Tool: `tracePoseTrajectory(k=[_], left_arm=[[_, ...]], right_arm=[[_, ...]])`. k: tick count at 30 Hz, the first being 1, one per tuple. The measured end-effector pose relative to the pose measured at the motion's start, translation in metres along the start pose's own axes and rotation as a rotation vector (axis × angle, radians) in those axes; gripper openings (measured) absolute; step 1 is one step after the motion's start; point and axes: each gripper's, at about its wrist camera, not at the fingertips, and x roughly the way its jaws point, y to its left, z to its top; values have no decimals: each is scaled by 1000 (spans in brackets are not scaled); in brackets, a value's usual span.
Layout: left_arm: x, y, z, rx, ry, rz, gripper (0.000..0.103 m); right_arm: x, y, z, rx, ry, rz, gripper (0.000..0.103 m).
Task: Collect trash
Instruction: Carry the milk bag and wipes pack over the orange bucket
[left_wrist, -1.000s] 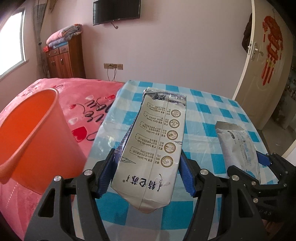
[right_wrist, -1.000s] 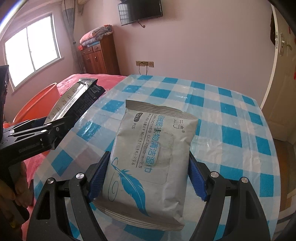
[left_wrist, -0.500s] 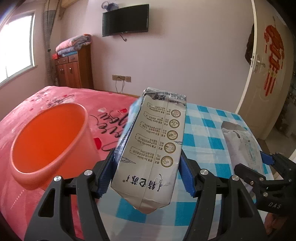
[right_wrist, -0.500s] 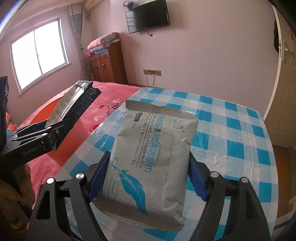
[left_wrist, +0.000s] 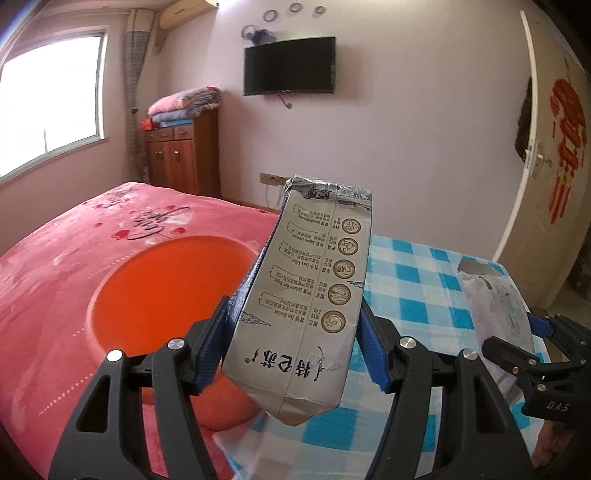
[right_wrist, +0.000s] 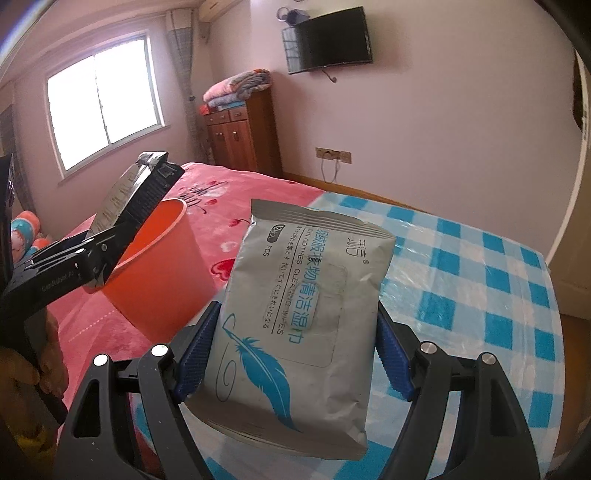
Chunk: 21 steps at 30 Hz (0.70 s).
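I'm clamping the silver carton between my left gripper fingers, orange bucket just beyond the left finger, right gripper pinching the wipes pack, checkered table beyond its fingertips

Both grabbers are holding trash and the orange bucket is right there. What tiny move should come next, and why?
Probably carry the left gripper a little further over the orange bucket. It is shut on the silver carton, which hangs by the bucket's rim rather than over its mouth. The right gripper, shut on the wipes pack, sits farther away.
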Motion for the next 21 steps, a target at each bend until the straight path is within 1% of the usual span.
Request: tracePoseTrajectory(k=[7,21], left_arm=[[-3,34,6,-40,-16,58,65],[8,95,7,-116,5,160,65]], right_arm=[[9,30,19,-49,-6,61,78],[38,103,67,-148,-20,201,78]])
